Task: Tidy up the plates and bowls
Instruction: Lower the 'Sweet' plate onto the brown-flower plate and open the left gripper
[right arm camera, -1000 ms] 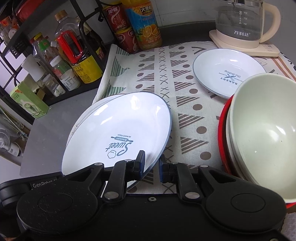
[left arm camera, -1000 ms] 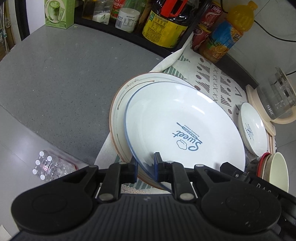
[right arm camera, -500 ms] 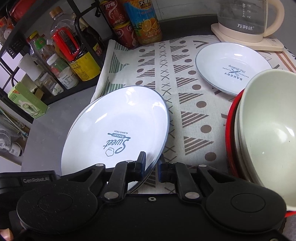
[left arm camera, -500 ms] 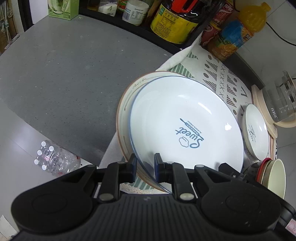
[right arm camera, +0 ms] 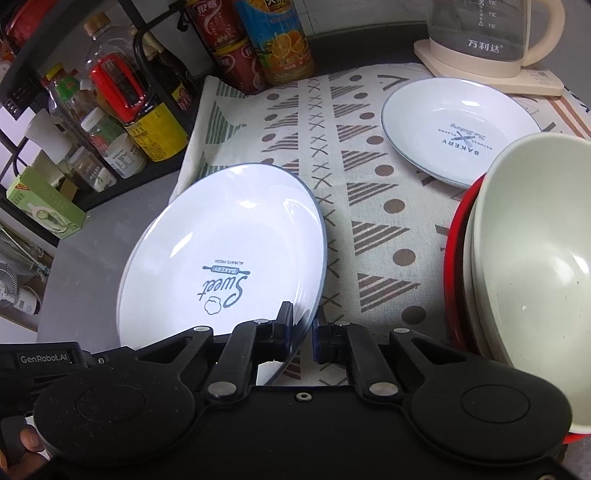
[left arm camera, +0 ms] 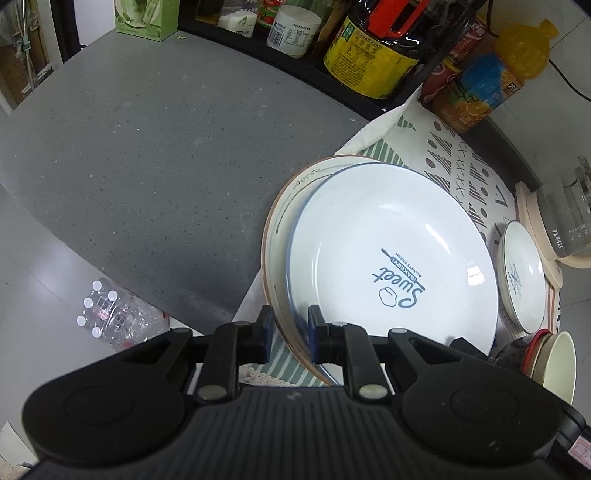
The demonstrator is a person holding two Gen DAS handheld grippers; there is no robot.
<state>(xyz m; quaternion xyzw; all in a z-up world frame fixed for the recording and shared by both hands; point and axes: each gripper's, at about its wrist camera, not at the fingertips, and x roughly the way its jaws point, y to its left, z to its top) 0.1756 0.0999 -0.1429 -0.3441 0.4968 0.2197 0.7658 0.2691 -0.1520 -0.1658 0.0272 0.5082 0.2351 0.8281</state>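
The "Sweet Bakery" plate [left arm camera: 391, 258], white with a thin blue rim, is tilted up off the patterned cloth [right arm camera: 354, 177] and lies nested in a larger plate with a brown rim [left arm camera: 275, 236], which shows behind it along its left edge in the left wrist view. The left gripper [left arm camera: 290, 334] has its jaws clamped on the near rim of the brown-rimmed plate, one finger behind it and one in front, with the blue-rimmed plate's edge also running down into that gap; whether the jaws pinch both rims cannot be told. The right gripper [right arm camera: 303, 328] has its jaws closed on the lower right rim of the "Sweet Bakery" plate, one finger on the plate's face and the other behind it. In the right wrist view the larger plate is hidden behind the lifted one. Further back on the cloth lies a smaller white bakery plate [right arm camera: 460, 129], flat and well apart from the held pair, near a glass kettle [right arm camera: 491, 33] on its cream base. At the right edge stands a stack of bowls [right arm camera: 532, 251], a cream one uppermost inside a red-rimmed one. The grey counter [left arm camera: 147, 155] extends to the left of the cloth, and bottles and jars [right arm camera: 155, 107] crowd a black rack along its back, with an orange juice bottle [right arm camera: 280, 37] beside red cans.
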